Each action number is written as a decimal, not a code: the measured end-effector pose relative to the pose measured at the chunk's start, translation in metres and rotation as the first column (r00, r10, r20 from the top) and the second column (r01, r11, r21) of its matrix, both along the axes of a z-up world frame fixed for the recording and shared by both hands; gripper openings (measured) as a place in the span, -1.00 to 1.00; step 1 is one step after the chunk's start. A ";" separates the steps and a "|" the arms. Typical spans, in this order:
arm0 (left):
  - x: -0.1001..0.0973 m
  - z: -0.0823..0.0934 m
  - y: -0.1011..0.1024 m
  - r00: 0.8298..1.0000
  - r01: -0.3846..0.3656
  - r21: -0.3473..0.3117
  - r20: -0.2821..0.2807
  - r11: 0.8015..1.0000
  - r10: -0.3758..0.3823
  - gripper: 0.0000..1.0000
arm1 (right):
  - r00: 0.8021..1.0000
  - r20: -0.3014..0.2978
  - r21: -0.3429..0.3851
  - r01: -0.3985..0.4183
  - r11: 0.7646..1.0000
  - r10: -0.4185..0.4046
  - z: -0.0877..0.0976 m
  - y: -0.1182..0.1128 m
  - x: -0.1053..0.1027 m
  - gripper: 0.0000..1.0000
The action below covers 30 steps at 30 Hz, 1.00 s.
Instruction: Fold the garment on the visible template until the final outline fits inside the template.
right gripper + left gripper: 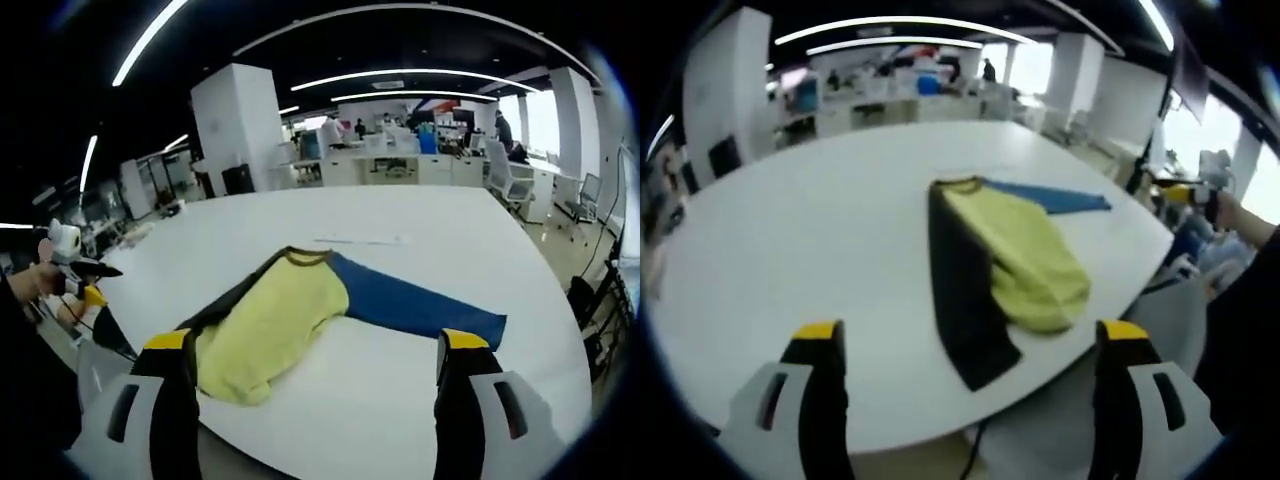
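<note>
The garment [1005,270], yellow, black and blue, lies partly folded near the white table [820,230] edge, ahead of both grippers. Left gripper [970,350] and right gripper [315,355] fingers stand apart, seemingly touching nothing.

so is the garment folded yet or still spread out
Partly folded: the garment's yellow body lies doubled over, one blue sleeve still stretched out flat.
</note>
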<state>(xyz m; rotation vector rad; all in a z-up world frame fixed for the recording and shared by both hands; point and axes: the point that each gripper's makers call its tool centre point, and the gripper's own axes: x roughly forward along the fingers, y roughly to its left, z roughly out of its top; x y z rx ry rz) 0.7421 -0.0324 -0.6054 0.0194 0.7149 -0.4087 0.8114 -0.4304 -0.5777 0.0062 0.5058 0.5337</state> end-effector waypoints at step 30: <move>-0.024 -0.045 0.008 0.997 -0.029 0.027 -0.065 0.999 0.031 0.91 | 0.998 -0.050 0.012 0.024 1.000 -0.024 -0.018 -0.006 -0.033 0.99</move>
